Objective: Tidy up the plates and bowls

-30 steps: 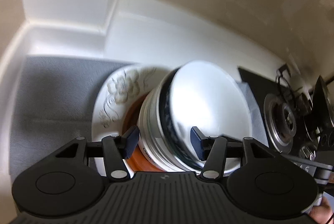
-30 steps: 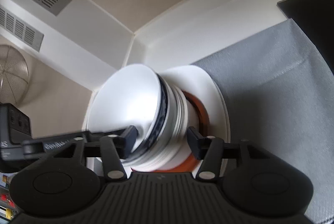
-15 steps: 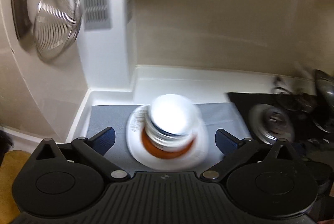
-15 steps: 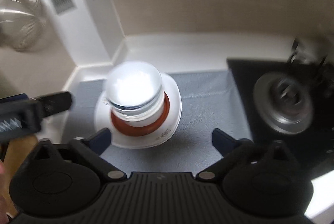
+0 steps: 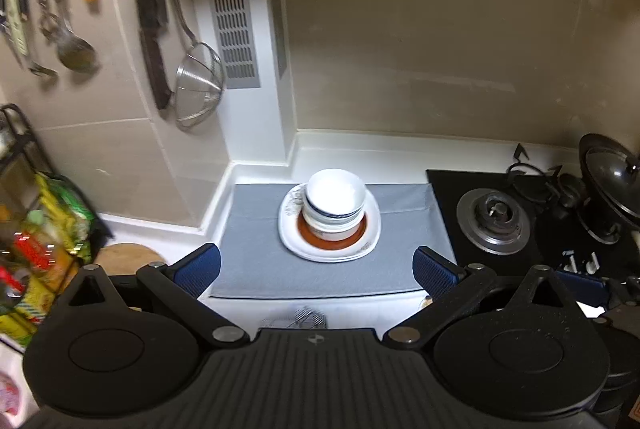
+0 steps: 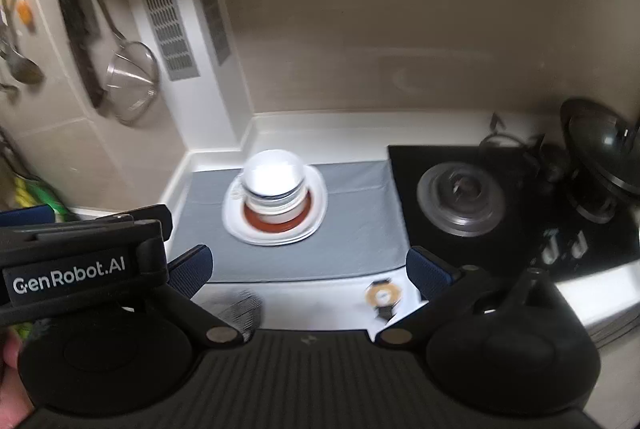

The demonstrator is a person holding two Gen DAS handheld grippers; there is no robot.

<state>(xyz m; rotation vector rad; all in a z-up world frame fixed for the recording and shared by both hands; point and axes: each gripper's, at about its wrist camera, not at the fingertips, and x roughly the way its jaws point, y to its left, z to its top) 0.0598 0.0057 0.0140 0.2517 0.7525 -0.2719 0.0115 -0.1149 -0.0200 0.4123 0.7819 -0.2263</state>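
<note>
A stack of bowls [image 5: 334,203] sits on a white plate [image 5: 372,235] with an orange-brown dish [image 5: 308,231] between them, all resting on a grey mat [image 5: 248,249] in the far corner of the white counter [image 5: 360,309]. The top bowl is white inside with a dark blue band below its rim. The left gripper [image 5: 316,269] hangs near the front edge of the mat with its blue-padded fingers spread wide and nothing between them, well apart from the stack. The right gripper [image 6: 308,269] is likewise spread wide and empty, also back from the stack; its view is blurred, so finer detail of the plate there is hard to make out. The body of the left gripper shows at the left of the right wrist view, with a bit of the hand [image 6: 10,381] holding it. To the right of the mat lies a black stove [image 5: 496,215] with a dark pot [image 5: 612,181] at its far right. A metal strainer [image 5: 200,85] and ladles [image 5: 76,53] hang on the left wall beside a vent [image 5: 234,17].
</note>
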